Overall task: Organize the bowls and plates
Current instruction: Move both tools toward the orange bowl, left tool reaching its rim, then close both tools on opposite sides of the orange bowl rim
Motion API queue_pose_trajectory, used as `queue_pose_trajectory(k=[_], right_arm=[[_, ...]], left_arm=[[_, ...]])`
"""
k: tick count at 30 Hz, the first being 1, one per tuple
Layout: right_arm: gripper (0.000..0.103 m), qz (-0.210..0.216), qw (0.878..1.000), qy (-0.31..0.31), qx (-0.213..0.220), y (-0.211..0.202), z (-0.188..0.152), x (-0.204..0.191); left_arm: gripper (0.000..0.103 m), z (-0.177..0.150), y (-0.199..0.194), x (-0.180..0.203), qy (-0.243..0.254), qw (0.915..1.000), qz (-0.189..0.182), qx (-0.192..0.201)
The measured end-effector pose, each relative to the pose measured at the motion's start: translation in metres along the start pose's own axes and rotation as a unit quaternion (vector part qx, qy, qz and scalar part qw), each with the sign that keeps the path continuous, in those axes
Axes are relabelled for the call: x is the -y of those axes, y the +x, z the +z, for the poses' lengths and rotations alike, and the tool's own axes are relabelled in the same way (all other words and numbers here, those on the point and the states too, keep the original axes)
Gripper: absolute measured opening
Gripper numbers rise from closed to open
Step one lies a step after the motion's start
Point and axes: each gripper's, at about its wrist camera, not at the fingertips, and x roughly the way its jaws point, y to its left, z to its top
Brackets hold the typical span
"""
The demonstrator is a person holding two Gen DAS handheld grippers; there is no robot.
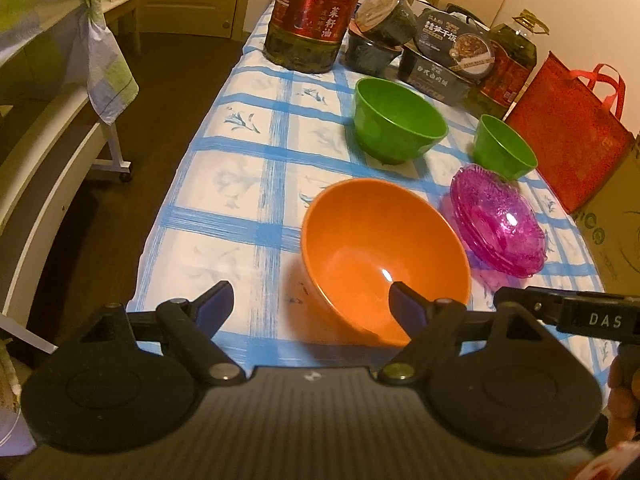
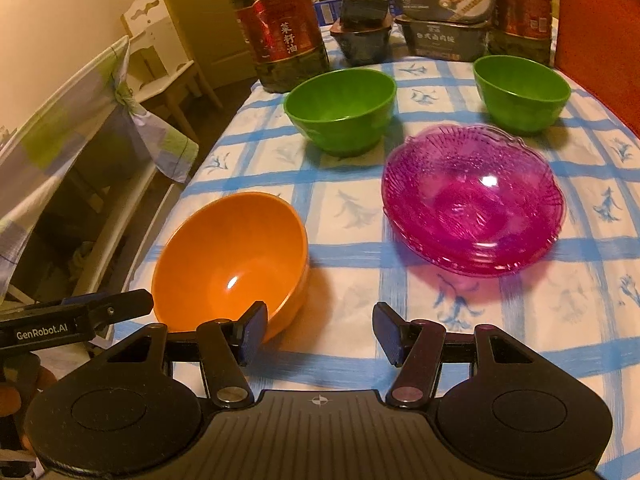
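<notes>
Both claws gape empty, left claw (image 1: 310, 305) nearing orange plastic bowl (image 1: 384, 256), right claw (image 2: 319, 330) short of stacked pink glass plates (image 2: 474, 200); next likely: grip bowl rim.

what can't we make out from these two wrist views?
- Pink plates: stacked; count unclear in both views, translucent rims overlap.
- Orange bowl: near rim hidden behind the left gripper in the left view.
- Oil bottle: top cut off by both frames' upper edge.
- Meal boxes: small print unreadable.
</notes>
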Motion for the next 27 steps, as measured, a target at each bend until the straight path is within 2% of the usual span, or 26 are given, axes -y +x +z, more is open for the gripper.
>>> queue_pose_trajectory(k=[5,10,13,15,21,27], right_arm=[[0.059,-0.001,1.000,-0.004,-0.004,0.012,0.006,-0.005],[0.059,-0.006,1.000,-0.010,-0.011,0.027,0.012,-0.006],[0.058,-0.006,1.000,-0.009,-0.016,0.036,0.016,-0.007],[0.048,-0.005,1.000,-0.011,-0.021,0.042,0.019,-0.008],[0.041,-0.002,0.999,-0.008,-0.039,0.059,0.021,-0.008],[0.027,-0.003,0.999,-0.008,-0.050,0.067,0.022,-0.006]], left_arm=[[0.081,0.006,0.010,-0.005,0.002,0.9998,-0.017,-0.006],[0.069,0.012,0.022,-0.004,0.014,0.9995,-0.025,-0.013],[0.059,0.016,0.032,-0.004,0.019,0.9992,-0.025,-0.023],[0.048,0.018,0.038,-0.004,0.024,0.9990,-0.026,-0.027],[0.032,0.023,0.053,-0.003,0.036,0.9983,-0.023,-0.039],[0.023,0.027,0.059,-0.002,0.046,0.9977,-0.019,-0.047]])
